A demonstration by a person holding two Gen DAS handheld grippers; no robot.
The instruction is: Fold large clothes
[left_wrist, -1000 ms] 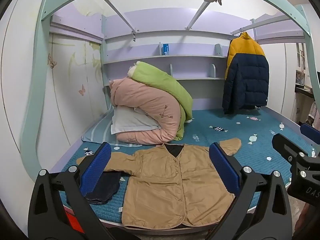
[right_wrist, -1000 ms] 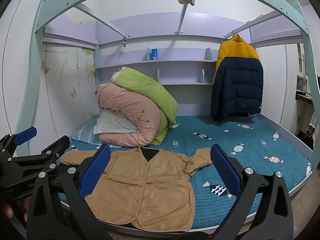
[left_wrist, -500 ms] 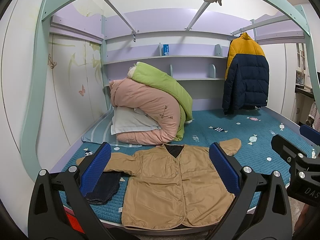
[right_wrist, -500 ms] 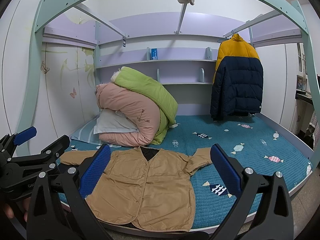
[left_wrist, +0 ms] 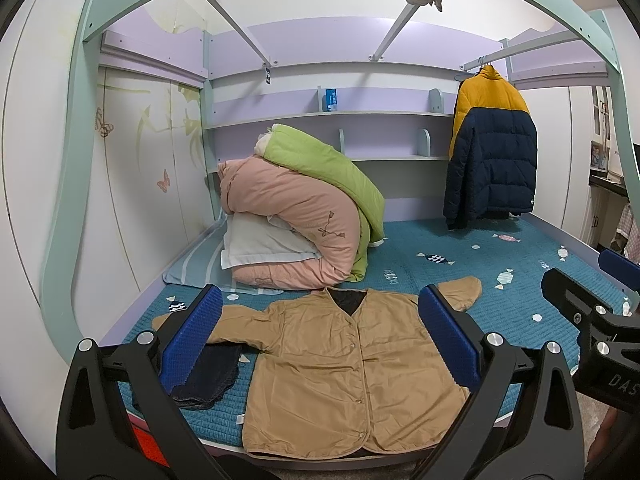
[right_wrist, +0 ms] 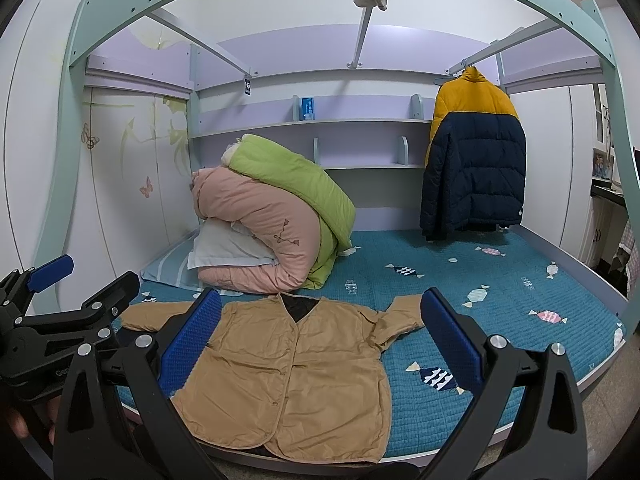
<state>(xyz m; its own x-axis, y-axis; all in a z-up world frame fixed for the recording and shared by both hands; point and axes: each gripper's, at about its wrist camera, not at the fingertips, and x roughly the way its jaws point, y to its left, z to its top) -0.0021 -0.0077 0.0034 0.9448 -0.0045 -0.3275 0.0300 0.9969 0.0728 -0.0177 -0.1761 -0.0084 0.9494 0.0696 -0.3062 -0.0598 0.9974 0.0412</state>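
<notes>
A tan button-front jacket (left_wrist: 344, 364) lies flat, front up, sleeves spread, near the front edge of the teal bed (left_wrist: 512, 292). It also shows in the right wrist view (right_wrist: 292, 372). My left gripper (left_wrist: 320, 340) is open and empty, held in front of the bed, short of the jacket's hem. My right gripper (right_wrist: 320, 340) is open and empty, also short of the bed. Each gripper shows at the edge of the other's view: the right one (left_wrist: 592, 316) and the left one (right_wrist: 60, 320).
A folded dark blue garment (left_wrist: 208, 376) lies left of the jacket. Rolled pink and green quilts (left_wrist: 304, 216) and a pillow sit at the back left. A yellow and navy puffer coat (left_wrist: 492, 152) hangs at the back right. The bed frame (left_wrist: 580, 12) arches overhead.
</notes>
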